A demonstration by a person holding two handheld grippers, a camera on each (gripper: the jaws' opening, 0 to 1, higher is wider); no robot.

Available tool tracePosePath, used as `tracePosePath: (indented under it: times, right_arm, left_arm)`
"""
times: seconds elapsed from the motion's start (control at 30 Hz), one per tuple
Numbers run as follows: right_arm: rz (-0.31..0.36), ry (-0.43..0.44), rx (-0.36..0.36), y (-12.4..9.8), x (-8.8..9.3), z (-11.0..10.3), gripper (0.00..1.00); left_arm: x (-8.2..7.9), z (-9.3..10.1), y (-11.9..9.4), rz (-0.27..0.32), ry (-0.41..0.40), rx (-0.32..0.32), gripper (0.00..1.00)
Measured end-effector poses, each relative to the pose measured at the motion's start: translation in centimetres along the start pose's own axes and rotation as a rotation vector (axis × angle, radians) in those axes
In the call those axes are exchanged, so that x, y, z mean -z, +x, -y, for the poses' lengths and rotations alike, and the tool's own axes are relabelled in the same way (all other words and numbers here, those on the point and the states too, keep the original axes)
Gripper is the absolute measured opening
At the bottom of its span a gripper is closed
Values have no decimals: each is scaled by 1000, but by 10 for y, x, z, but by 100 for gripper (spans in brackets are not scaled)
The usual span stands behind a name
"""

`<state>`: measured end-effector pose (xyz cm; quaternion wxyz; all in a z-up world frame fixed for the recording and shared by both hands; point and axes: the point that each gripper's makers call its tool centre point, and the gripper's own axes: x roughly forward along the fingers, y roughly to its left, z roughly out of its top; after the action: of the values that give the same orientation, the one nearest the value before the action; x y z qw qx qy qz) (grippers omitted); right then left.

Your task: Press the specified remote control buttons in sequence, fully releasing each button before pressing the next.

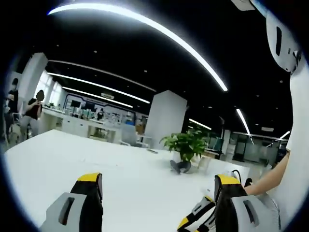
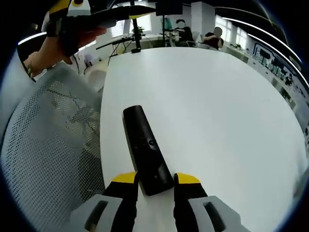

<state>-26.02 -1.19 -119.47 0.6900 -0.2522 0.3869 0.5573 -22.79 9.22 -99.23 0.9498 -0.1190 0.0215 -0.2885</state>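
Observation:
A black remote control (image 2: pixel 144 145) lies lengthwise on the white table (image 2: pixel 217 121), near its left edge. Its near end sits between the yellow-tipped jaws of my right gripper (image 2: pixel 156 186), which press against both its sides. My left gripper (image 1: pixel 157 193) is held up above the table, its jaws wide apart with nothing between them. In the right gripper view the left gripper (image 2: pixel 79 12) appears at the top left, held by a hand (image 2: pixel 53 48). Part of a yellow and grey gripper (image 1: pixel 199 217) shows low down in the left gripper view.
A grey mesh chair (image 2: pixel 48 145) stands against the table's left edge. A potted plant (image 1: pixel 186 145) sits far across the table (image 1: pixel 72 159). People are at desks in the background. A forearm (image 1: pixel 268 181) enters from the right.

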Motion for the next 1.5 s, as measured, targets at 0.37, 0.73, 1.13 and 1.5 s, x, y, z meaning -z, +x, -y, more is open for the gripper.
tracePosePath:
  times: [0.37, 0.73, 1.13, 1.5]
  right_arm:
    - [-3, 12, -1, 0, -3, 22, 26]
    - [-7, 32, 23, -2, -6, 56, 26]
    - [-80, -23, 60, -3, -7, 95, 26]
    - [-125, -36, 66, -8, -5, 135, 23]
  left_arm:
    - [1, -9, -5, -8, 4, -2, 99]
    - [0, -24, -16, 6, -3, -14, 99]
    - [0, -15, -16, -1, -6, -28, 99]
    - [-1, -11, -25, -16, -19, -46, 99]
